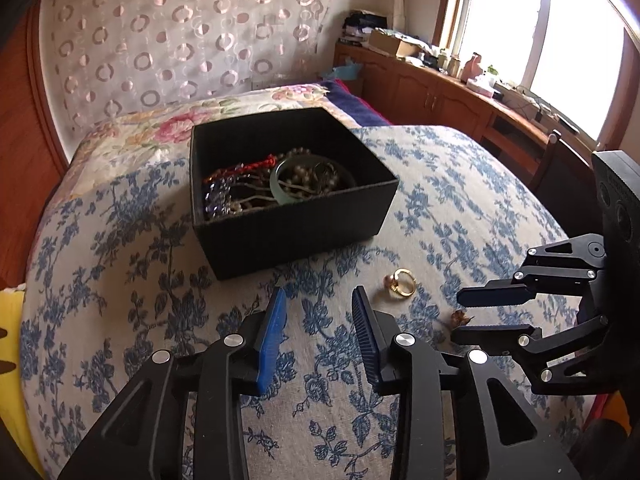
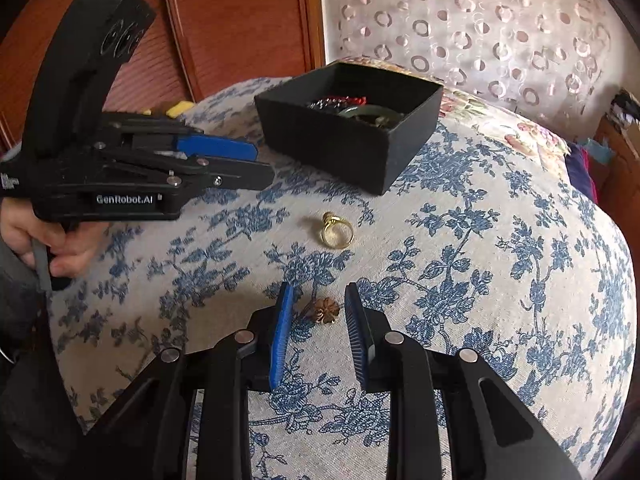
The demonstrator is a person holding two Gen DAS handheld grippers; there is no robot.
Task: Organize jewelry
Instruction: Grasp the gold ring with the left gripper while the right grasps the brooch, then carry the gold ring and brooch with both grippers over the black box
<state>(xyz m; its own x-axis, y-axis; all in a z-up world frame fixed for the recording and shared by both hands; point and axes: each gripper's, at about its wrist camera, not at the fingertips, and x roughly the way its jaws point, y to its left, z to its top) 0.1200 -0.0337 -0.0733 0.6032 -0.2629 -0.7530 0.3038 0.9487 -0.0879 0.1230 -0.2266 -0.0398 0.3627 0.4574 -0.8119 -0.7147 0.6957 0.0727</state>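
A black open box (image 1: pixel 304 224) (image 2: pixel 352 140) on the bed holds beads, a red cord and a pale green bangle (image 1: pixel 280 188). A gold ring (image 1: pixel 402 283) (image 2: pixel 337 230) lies on the bedspread in front of the box. A small bronze flower-shaped piece (image 2: pixel 325 310) (image 1: pixel 460 318) lies nearer. My right gripper (image 2: pixel 319 300) (image 1: pixel 456 314) is open, its fingers on either side of the flower piece, apart from it. My left gripper (image 1: pixel 319 300) (image 2: pixel 260 160) is open and empty, just left of the ring.
The bed has a blue floral bedspread (image 1: pixel 460 184) (image 2: pixel 500 240) and a pink floral pillow (image 1: pixel 168 128). Wooden cabinets (image 1: pixel 432 92) with clutter run under the window at right. A wooden wardrobe (image 2: pixel 220 20) stands behind. A yellow item (image 1: pixel 10 320) lies at the left edge.
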